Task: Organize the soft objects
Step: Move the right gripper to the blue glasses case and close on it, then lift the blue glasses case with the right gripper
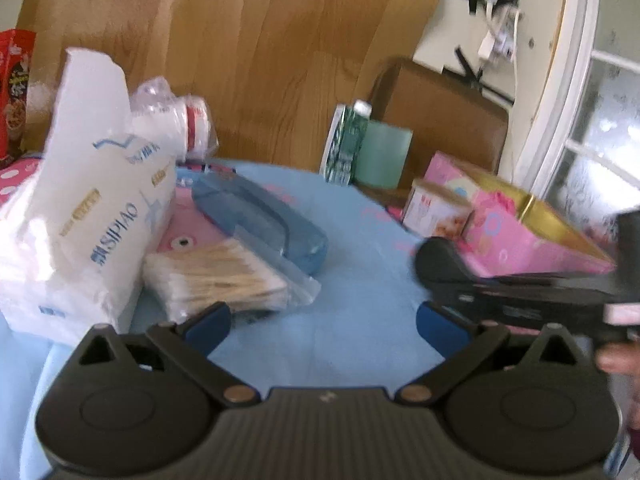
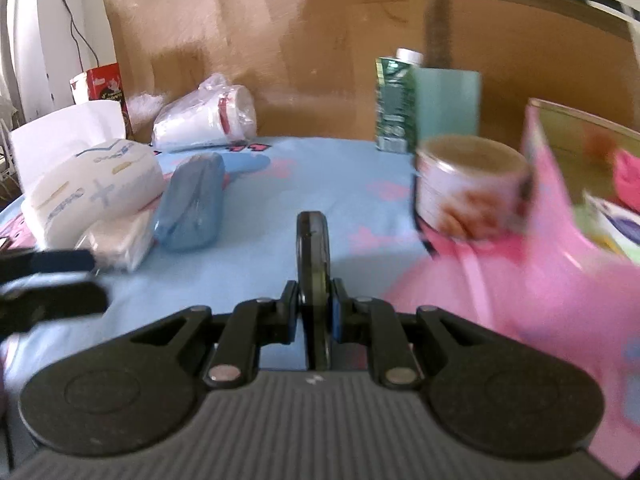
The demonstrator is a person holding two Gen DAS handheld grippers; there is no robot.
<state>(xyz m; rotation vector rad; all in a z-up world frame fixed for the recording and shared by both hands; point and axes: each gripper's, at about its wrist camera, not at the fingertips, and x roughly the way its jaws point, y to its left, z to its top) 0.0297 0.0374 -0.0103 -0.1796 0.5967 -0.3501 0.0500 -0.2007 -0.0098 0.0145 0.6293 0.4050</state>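
Currently the right gripper (image 2: 314,312) is clamping a thin dark disc-like object (image 2: 313,240), held on edge between nearly closed jaws; what the object is cannot be told, as the picture is blurred. The pink box (image 2: 560,264), with its gold-lined inside, is lying just to the right of this gripper, and a small round tin (image 2: 468,188) is standing against the box's near corner. In my judgement the coming move is turning on that relation: the held object is needing to travel rightward and over the box wall.

Meanwhile the left gripper (image 1: 322,322) is standing with its jaws spread wide and nothing between them, hovering over the blue cloth (image 1: 352,240). The remaining soft goods are lying ahead and to its left: the cotton-swab packet (image 1: 224,276) nearest, its long axis running left to right, the blue pouch (image 1: 260,216) beyond it, and the tissue pack (image 1: 80,208) beside both. The left hand is plainly the nearer for these.
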